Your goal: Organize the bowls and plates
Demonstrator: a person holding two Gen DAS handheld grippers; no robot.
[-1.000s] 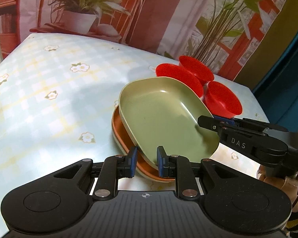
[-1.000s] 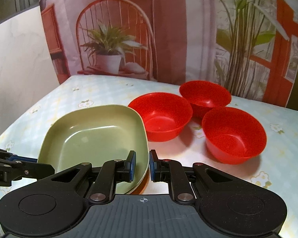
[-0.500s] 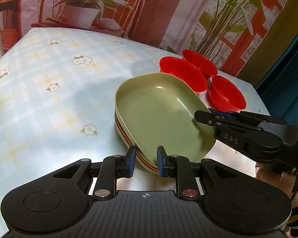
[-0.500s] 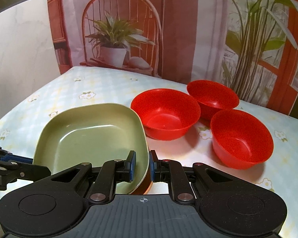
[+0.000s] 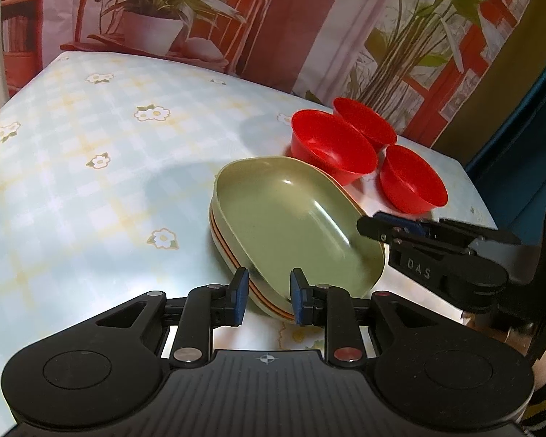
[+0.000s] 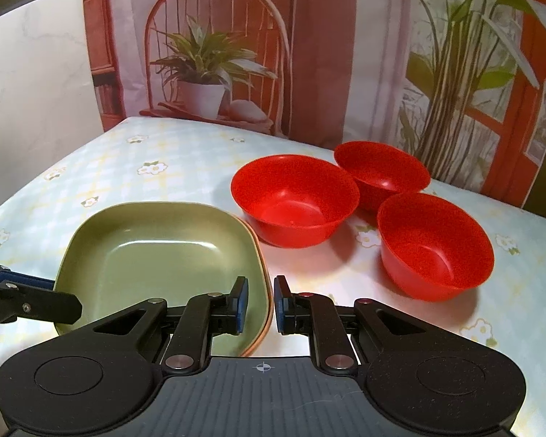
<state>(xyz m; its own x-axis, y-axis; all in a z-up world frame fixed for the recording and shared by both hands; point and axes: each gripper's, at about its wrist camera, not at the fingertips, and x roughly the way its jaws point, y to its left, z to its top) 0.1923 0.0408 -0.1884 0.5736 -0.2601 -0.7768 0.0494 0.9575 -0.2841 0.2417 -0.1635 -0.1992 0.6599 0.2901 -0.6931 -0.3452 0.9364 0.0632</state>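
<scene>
Left gripper sits at the near edge of the plate stack, jaws just been opening, blue pads apart with the stack's rim in the gap; no clear pad contact on it. Right gripper is at the stack's other near corner, pads a narrow gap apart, straddling the rim of the plates; can't tell whether the pads actually press on it.

Green plate is nested on top of an orange-rimmed plate, only a thin orange edge showing below it. Stack lies flat on the table, which has a pale blue check cloth with small flowers.

Just beyond the stack: three red bowls, all upright and empty. Nearest bowl is just beside the green plate's far corner. Second bowl is to its right, near the table's edge. Third bowl is behind and between those two, rims close or touching; can't tell which.

Far back: printed backdrop with a potted plant on a chair and tall leafy stems.
</scene>
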